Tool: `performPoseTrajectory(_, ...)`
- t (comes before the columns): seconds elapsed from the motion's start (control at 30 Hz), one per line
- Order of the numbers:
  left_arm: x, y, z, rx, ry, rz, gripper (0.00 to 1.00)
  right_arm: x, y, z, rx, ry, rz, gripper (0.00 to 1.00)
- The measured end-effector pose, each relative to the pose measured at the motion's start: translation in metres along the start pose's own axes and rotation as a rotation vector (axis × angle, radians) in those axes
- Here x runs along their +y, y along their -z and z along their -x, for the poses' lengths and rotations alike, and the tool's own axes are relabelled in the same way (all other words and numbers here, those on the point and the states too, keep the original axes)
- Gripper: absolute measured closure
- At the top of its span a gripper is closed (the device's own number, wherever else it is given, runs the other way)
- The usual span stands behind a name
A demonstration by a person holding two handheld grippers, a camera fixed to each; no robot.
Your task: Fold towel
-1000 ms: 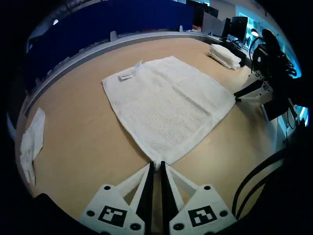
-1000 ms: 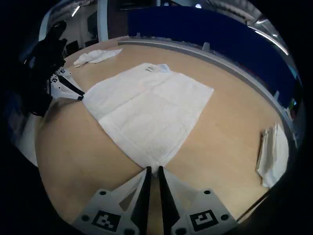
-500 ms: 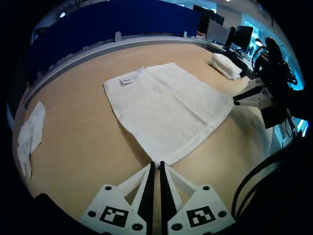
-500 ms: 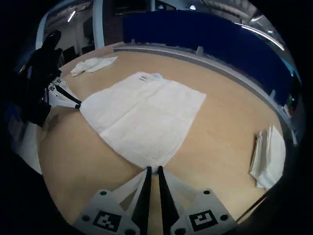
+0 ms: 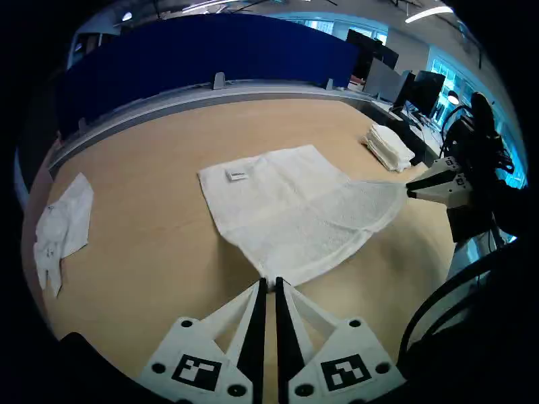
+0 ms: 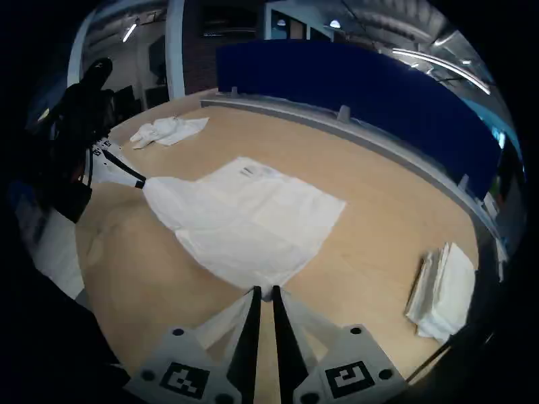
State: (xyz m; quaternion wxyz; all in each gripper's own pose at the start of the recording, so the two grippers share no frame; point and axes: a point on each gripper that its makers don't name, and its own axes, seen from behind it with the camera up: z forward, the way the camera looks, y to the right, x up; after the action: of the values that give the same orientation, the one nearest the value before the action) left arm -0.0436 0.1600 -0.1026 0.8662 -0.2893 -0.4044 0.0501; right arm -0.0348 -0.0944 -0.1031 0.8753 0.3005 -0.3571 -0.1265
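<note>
At the left end of the table [image 5: 148,256], in the left gripper view, a crumpled white cloth [image 5: 60,225] lies by itself, well apart from the towel [image 5: 296,209]. The towel spreads across the middle of the light wooden top. Its far part lies flat, with a small label [image 5: 236,175] near the far left corner, and its near part rises off the surface in a shallow sag. At bottom centre the left hand-held gripper [image 5: 268,283] has its two fingers drawn together to a narrow slit, with the towel's nearest corner pinched between their tips. Further right, a stack of folded towels [image 5: 389,145] sits near the table's far right edge. At the far right, the right hand-held gripper [image 5: 408,192] clamps the towel's right corner above the table, its fingers closed on the cloth.

From the right gripper view, the left hand-held gripper holds its corner up at the left, and the towel drapes from there down to the middle of the table. The right hand-held gripper's own fingers, almost together, nip the nearest corner. A blue partition [image 6: 357,81] runs along the far edge towards the right.
</note>
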Motion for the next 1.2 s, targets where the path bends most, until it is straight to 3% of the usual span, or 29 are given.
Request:
performPoseTrajectory(0.37,0.014,0.038,-0.021,0.023,0.070,0.027,0.91,-0.009,0.038,-0.027,0.029,-0.023,-0.010,0.88)
performPoseTrajectory(0.57,0.016,0.045,-0.025,0.030,0.094,0.033,0.91,-0.009,0.042,-0.024,0.021,-0.043,-0.007,0.88)
performPoseTrajectory(0.87,0.010,0.034,-0.043,0.044,0.113,0.018,0.91,0.002,0.030,-0.039,0.030,-0.046,0.001,0.88)
performPoseTrajectory(1.2,-0.019,0.000,-0.068,0.040,0.159,-0.019,0.91,0.040,-0.009,-0.056,0.014,-0.040,0.019,0.88)
